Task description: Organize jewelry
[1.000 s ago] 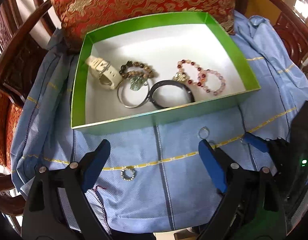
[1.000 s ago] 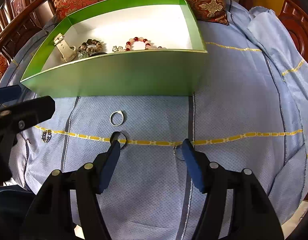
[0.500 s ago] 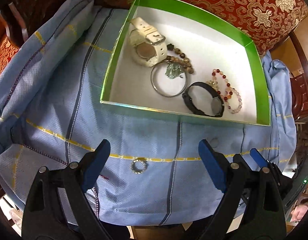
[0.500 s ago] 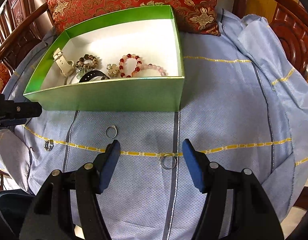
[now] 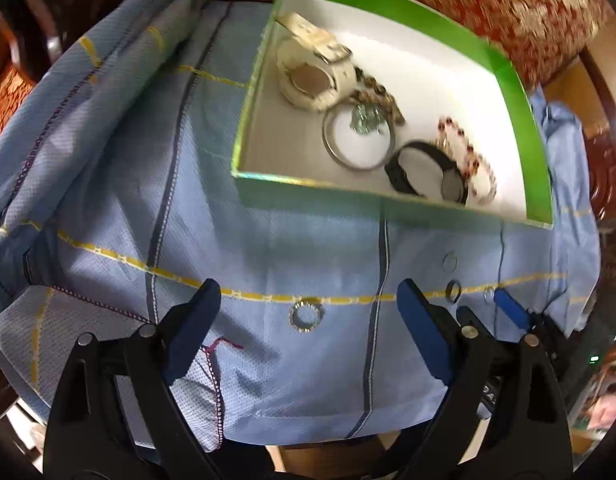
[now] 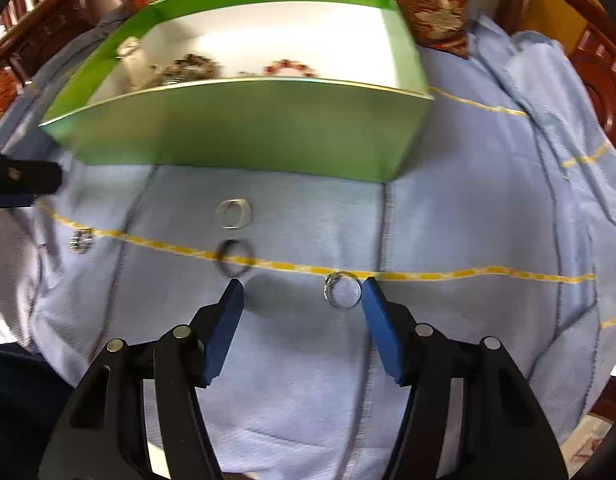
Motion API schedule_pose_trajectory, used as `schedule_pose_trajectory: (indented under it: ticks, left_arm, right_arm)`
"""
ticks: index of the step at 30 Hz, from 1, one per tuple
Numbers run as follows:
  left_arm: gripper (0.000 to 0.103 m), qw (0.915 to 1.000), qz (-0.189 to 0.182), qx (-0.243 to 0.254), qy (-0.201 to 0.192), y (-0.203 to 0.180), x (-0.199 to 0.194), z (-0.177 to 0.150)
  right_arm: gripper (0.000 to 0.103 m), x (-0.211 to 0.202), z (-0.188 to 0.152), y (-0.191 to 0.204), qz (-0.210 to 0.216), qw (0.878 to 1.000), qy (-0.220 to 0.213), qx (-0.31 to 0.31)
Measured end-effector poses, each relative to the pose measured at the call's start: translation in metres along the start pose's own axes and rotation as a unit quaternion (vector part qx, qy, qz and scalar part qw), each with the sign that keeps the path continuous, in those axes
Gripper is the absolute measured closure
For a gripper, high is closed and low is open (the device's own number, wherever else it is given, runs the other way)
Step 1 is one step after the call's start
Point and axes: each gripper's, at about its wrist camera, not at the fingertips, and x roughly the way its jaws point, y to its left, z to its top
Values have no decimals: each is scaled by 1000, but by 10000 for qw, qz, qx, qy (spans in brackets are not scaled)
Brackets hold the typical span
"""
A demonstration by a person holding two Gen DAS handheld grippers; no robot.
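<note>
The green box (image 5: pixel 460 46) sits at the far side of the blue cloth (image 5: pixel 267 360), already holding a white watch (image 5: pixel 312 76), a metal bangle (image 5: pixel 359 142), a black band (image 5: pixel 426 172) and beaded bracelets (image 5: pixel 474 168), while four rings lie loose on the cloth in front of its near wall. The left gripper (image 5: pixel 308 312) is released, jaws spread wide with the studded ring (image 5: pixel 306 315) lying between them; the right gripper (image 6: pixel 301 292) is also released, with the silver ring (image 6: pixel 343 290) just inside its right finger (image 6: pixel 382 328). A dark ring (image 6: pixel 234 258) and a pale ring (image 6: pixel 234 213) wait farther toward the box. The step in hand looks like picking a ring off the cloth. To do it well, centre each ring between the fingers first, since the silver one sits off to one side, then lower until the tips press lightly into the cloth and close slowly, so the thin band is pinched across its width instead of skidding away or snagging a fold.
</note>
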Motion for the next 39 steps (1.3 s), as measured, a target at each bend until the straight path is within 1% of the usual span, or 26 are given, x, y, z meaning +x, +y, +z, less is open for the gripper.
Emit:
schedule_pose_trajectory:
  ticks: [2, 5, 8, 12, 14, 17, 18, 20, 21, 22, 23, 24, 25, 26, 28, 30, 32, 33, 35, 36, 37, 39]
  left_arm:
    - [14, 9999, 90, 141, 14, -5, 3, -3]
    - [14, 9991, 249, 345, 39, -14, 8, -7]
    - [14, 9976, 406, 562, 42, -27, 15, -12]
    - [14, 9957, 470, 798, 43, -40, 19, -21]
    - [14, 9950, 499, 864, 33, -45, 20, -25]
    - [14, 9943, 544, 916, 84, -50, 27, -33]
    - [14, 9937, 580, 950, 120, -52, 31, -35]
    - [20, 9932, 601, 984, 179, -55, 36, -37]
    - [27, 9932, 589, 975, 235, -55, 40, -38]
    - [32, 9933, 590, 957, 266, -54, 42, -37]
    - [34, 9933, 633, 930, 263, -53, 43, -36]
    - [42, 9937, 617, 894, 275, -52, 44, -36]
    - [45, 9944, 614, 832, 233, -50, 43, -34]
    - [46, 9950, 580, 789, 212, -50, 44, -32]
    - [57, 9958, 553, 709, 174, -47, 42, -30]
    - [62, 9962, 527, 682, 147, -41, 40, -27]
    - [62, 9974, 350, 607, 183, -37, 39, -23]
    - [62, 9983, 204, 502, 206, -31, 36, -20]
    - [51, 9994, 76, 303, 148, -18, 27, -15]
    - [40, 9999, 0, 156, 58, -10, 20, -12]
    - [33, 10000, -46, 66, 7, -4, 16, -10]
    - [33, 9997, -186, -130, -62, 9, 9, -7]
  right_arm:
    - [42, -2, -1, 4, 198, 9998, -27, -56]
    - [42, -3, -2, 4, 43, 9999, -83, -109]
    - [42, -4, -2, -1, -24, 9999, -96, -71]
    - [42, -3, -6, 3, -182, 9996, -41, -222]
    - [42, 1, -5, 1, -195, 9995, -26, -245]
    - [47, 2, -7, 4, -228, 9992, -92, -309]
    - [50, 1, -7, 5, -222, 9992, -100, -325]
    - [57, 2, -6, 6, -215, 9991, -108, -358]
    - [62, 2, -6, 7, -194, 9991, -111, -373]
    - [69, 1, -6, 8, -167, 9990, -120, -395]
    - [72, 1, -6, 8, -151, 9990, -124, -409]
    - [76, 1, -6, 9, -133, 9989, -126, -420]
    - [81, 1, -6, 9, -117, 9989, -126, -428]
    - [82, 1, -6, 9, -100, 9990, -121, -419]
    - [82, -1, -7, 7, -67, 9992, -113, -384]
    - [82, -2, -7, 6, -42, 9994, -106, -334]
    - [82, -3, -7, 4, -25, 9996, -101, -264]
    - [82, -3, -6, 1, -1, 9997, -98, -214]
    - [78, -4, -5, -5, 66, 9999, -72, -64]
    - [73, -6, -4, -7, 116, 9999, -73, -18]
    - [71, -9, -5, -8, 134, 9998, -114, 1]
    - [71, -13, -6, -8, 56, 9999, -159, -38]
